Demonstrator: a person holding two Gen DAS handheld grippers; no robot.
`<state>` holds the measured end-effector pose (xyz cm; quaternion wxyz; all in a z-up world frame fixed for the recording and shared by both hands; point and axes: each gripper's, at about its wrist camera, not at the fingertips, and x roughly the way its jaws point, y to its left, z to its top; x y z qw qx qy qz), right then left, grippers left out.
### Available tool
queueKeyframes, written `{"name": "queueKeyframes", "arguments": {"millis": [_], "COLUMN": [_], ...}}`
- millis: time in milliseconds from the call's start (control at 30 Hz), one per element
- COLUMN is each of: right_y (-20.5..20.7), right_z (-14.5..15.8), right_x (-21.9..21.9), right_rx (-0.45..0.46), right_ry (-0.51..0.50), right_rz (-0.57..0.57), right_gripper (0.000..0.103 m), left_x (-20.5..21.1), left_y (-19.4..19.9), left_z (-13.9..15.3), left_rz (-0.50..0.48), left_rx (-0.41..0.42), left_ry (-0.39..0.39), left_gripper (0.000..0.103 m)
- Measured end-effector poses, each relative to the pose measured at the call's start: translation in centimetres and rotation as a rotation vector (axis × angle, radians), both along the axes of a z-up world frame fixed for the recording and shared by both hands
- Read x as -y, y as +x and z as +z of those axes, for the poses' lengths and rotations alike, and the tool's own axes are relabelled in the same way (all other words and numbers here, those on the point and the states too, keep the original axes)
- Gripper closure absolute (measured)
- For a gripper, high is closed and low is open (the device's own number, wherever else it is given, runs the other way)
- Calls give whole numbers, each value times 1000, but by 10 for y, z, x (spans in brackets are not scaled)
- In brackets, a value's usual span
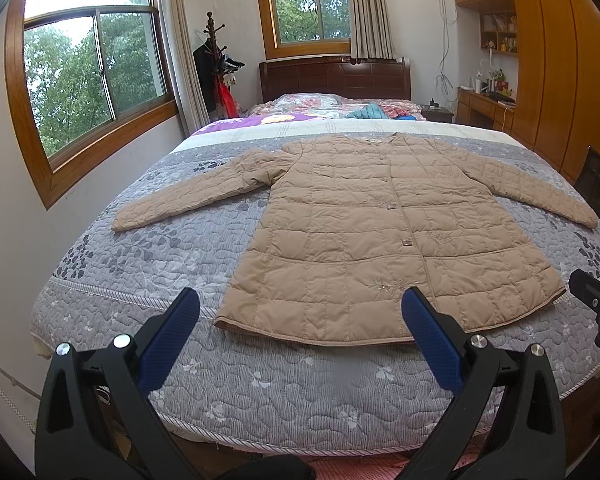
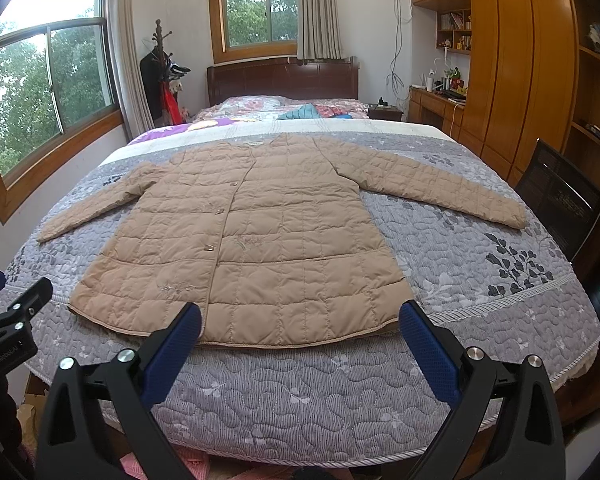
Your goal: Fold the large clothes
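Left wrist view: quilted tan coat [image 1: 364, 236] of puffy square-stitched panels, spread flat and front up on the grey leaf-patterned quilted bedspread [image 1: 148, 264], sleeves stretched out to both sides, hem toward the camera. Left claw [image 1: 300, 312] hovers wide open above the foot of the bed, its blue textured pads [image 1: 168, 340] gripping nothing. Right claw's black tip [image 1: 592, 296] enters at the right edge.

Right wrist view: same coat [image 2: 252, 240], its corded hem just beyond the right claw [image 2: 300, 316], also spread open and empty. Dark wooden headboard [image 2: 284, 78] stands behind.
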<state>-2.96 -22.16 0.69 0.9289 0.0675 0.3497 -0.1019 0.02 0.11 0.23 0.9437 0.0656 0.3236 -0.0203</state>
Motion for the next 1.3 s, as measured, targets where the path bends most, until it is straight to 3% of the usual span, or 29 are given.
{"name": "queueKeyframes", "arguments": {"millis": [1300], "right_y": [3], "right_z": [-1], "right_x": [0], "right_rx": [-2], "right_ry": [1], "right_rz": [0], "right_gripper": [4], "left_x": [-2], "left_y": [2], "left_z": [-4], "left_rz": [4], "left_rx": [-5], "left_ry": [-1], "left_gripper": [3]}}
